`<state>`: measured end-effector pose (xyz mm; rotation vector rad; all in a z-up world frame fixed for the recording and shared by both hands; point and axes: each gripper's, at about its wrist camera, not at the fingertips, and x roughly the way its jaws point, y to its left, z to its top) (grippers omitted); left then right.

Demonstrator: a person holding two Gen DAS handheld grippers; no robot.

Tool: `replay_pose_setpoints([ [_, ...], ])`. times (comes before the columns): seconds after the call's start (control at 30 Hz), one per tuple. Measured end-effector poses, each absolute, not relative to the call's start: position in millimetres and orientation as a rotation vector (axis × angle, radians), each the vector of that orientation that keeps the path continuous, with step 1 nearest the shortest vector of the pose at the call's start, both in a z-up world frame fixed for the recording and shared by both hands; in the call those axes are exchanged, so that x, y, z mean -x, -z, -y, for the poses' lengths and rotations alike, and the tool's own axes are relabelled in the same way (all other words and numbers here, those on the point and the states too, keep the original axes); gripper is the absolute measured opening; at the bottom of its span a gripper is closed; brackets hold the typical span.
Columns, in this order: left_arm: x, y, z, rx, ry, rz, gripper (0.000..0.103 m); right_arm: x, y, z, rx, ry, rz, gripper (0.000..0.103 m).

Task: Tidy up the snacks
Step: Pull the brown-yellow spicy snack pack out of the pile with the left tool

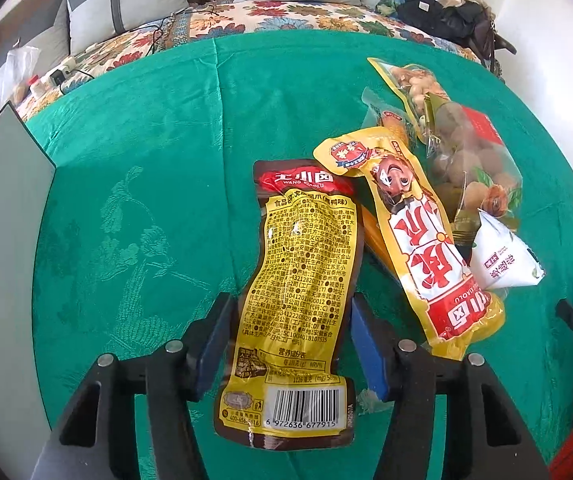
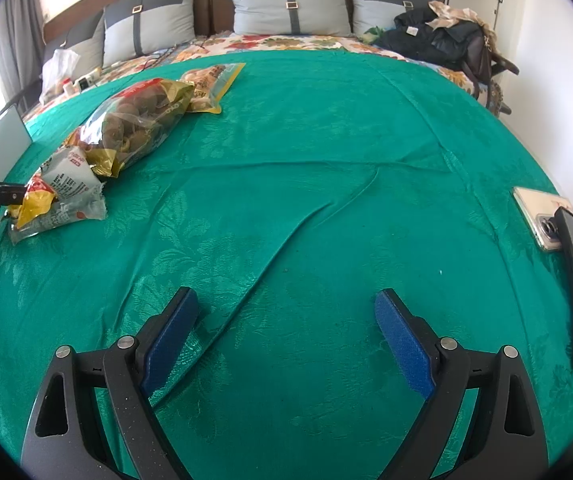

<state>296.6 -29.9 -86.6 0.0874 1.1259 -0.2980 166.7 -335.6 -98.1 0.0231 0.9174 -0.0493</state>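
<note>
In the left wrist view my left gripper (image 1: 290,308) has its blue pads on both sides of a brown-and-yellow snack packet (image 1: 302,288) with a barcode, closed against its edges. Beside it on the right lie a yellow-and-red packet (image 1: 418,240), a clear bag of brown round snacks (image 1: 470,156), a nut bag (image 1: 414,80) and a small white packet (image 1: 502,256). In the right wrist view my right gripper (image 2: 286,312) is open and empty over the green cloth (image 2: 326,160). The snack pile (image 2: 126,128) lies far left there.
A white box (image 1: 2,220) stands at the left edge of the table. Two phones (image 2: 566,240) lie at the right edge. Behind the table is a bed with pillows (image 2: 290,4) and dark clothes (image 2: 442,36).
</note>
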Motion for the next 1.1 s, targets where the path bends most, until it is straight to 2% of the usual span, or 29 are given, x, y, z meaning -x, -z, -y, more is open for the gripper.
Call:
replay_pose_setpoints([
  [0.3, -201.5, 89.2, -23.9, -0.014, 0.040, -1.108, 0.055, -166.6, 98.7, 335.1, -0.023, 0.049, -0.918, 0.093],
  [0.4, -170.4, 91.6, -30.4, -0.030, 0.037, -1.111, 0.061, -166.7, 98.5, 335.3, -0.023, 0.049, -0.918, 0.093],
  [0.47, -164.9, 91.1, -33.7, -0.022, 0.074, -1.103, 0.079, -166.6, 98.7, 335.2, -0.023, 0.049, -0.918, 0.093],
  [0.5, -166.0, 89.7, -34.8, -0.018, 0.077, -1.098, 0.082, -166.6, 98.8, 335.1, -0.023, 0.049, -0.918, 0.093],
  [0.63, -186.6, 93.4, -42.6, 0.016, 0.062, -1.094, 0.083, -166.7, 98.5, 335.3, -0.023, 0.049, -0.918, 0.093],
  [0.8, -201.6, 102.5, -51.5, 0.008, 0.001, -1.032, 0.101, -166.7, 98.5, 335.2, -0.023, 0.049, -0.918, 0.093],
  [1.1, -193.6, 105.4, -56.3, 0.003, 0.004, -0.951, 0.103, -166.7, 98.3, 335.3, -0.023, 0.049, -0.919, 0.093],
])
